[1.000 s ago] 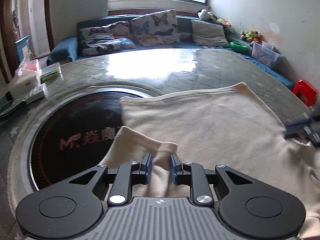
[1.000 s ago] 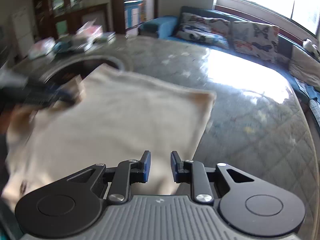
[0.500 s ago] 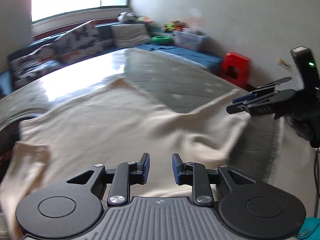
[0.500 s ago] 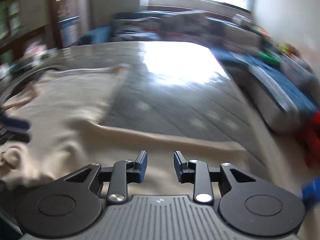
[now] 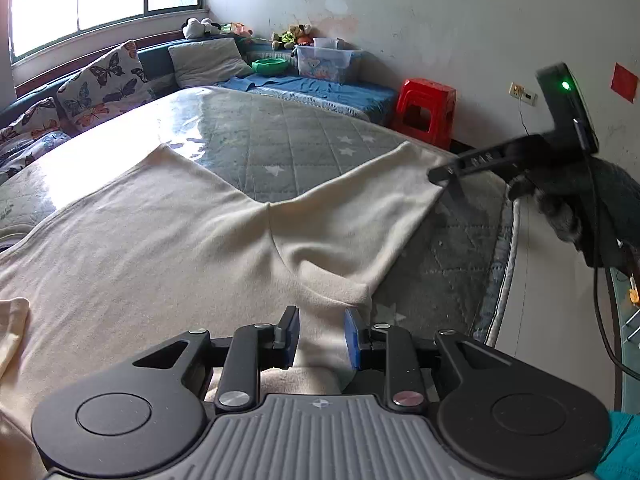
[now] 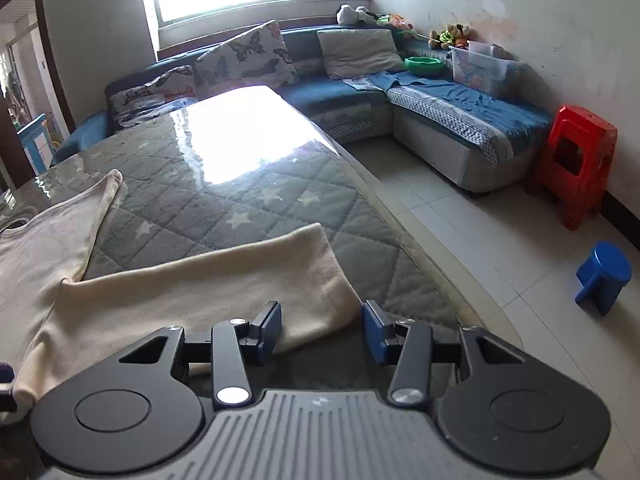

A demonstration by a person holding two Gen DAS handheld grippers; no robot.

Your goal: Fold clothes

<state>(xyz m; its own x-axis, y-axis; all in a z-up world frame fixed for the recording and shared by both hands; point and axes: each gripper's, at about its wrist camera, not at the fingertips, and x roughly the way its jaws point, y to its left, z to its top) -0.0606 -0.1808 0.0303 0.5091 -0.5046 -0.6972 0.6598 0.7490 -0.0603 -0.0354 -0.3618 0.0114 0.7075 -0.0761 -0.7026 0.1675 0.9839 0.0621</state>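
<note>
A quilted grey worktop (image 6: 256, 208) fills the room before a blue sofa (image 6: 460, 120). The cream garment (image 5: 168, 248) lies spread across it. The left claw (image 5: 322, 336) gapes over cloth near the worktop's edge; the right claw (image 6: 320, 330) stands wide apart at the sleeve's (image 6: 240, 280) end. A red stool (image 6: 576, 164) stands by the wall.

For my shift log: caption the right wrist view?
Open right gripper poised at sleeve end of cream knit garment on grey quilted table.
</note>
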